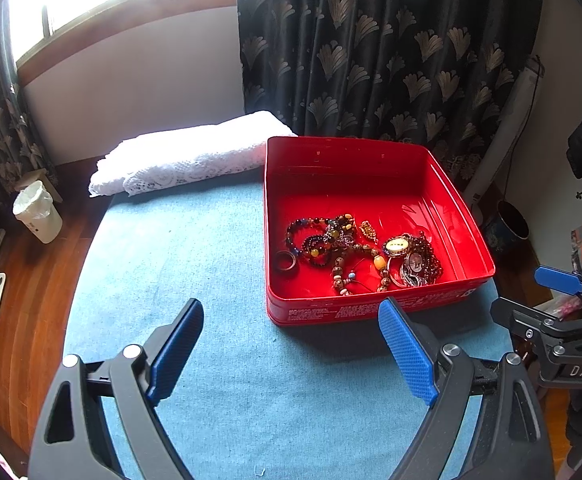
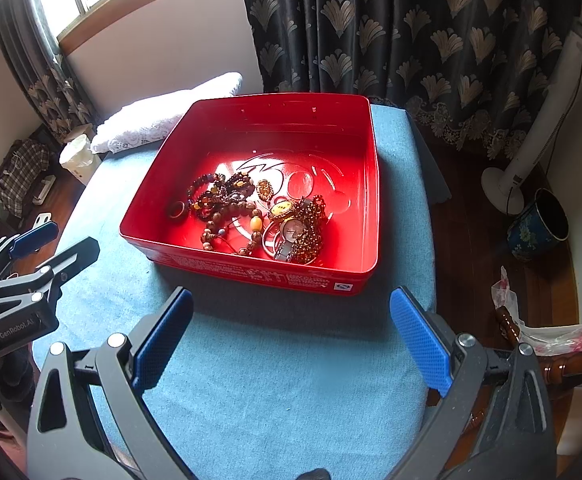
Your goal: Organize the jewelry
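Right wrist view, right gripper (image 2: 291, 336) spread near red tin (image 2: 365, 184) edge, left gripper (image 1: 291, 348) spread.

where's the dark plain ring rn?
The dark plain ring lies inside the red rectangular tin, at the left end of the jewelry pile beside the dark beaded bracelet; the right wrist view shows it too.

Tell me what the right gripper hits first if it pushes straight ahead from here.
Probably the near wall of the red tin, which lies ahead of the open right gripper. Bare blue cloth fills the gap before it; height is unclear.
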Demonstrator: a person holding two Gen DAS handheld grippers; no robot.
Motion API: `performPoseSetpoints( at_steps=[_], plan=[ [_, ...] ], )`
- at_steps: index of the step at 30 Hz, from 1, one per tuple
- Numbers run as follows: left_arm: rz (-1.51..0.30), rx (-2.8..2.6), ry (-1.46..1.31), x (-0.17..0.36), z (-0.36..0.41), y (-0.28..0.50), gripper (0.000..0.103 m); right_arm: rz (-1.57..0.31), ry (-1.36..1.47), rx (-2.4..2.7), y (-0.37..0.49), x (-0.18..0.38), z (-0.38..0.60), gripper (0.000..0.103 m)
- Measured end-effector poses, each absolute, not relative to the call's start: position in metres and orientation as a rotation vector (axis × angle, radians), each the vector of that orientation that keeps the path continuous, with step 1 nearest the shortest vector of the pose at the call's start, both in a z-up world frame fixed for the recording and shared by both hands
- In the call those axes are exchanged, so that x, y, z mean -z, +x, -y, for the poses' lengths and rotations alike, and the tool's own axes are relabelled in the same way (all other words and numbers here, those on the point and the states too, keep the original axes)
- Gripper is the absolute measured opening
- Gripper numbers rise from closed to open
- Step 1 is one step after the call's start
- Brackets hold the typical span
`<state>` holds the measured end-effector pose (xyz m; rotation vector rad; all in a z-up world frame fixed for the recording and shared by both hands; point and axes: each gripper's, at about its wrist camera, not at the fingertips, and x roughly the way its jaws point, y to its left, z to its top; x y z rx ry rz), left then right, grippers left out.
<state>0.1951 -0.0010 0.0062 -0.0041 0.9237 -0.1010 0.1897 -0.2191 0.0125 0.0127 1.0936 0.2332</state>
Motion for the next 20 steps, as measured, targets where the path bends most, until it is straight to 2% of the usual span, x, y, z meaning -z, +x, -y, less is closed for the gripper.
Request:
performPoseSetpoints(
  at_steps=[20],
  plan=[
    [-0.935, 0.095, -0.010, -0.0056, 0.0027, 0.1929, 0.088, -1.096, 0.014, -0.229, 0.1900, -0.0108, 0.2203, 0.096]
  ],
)
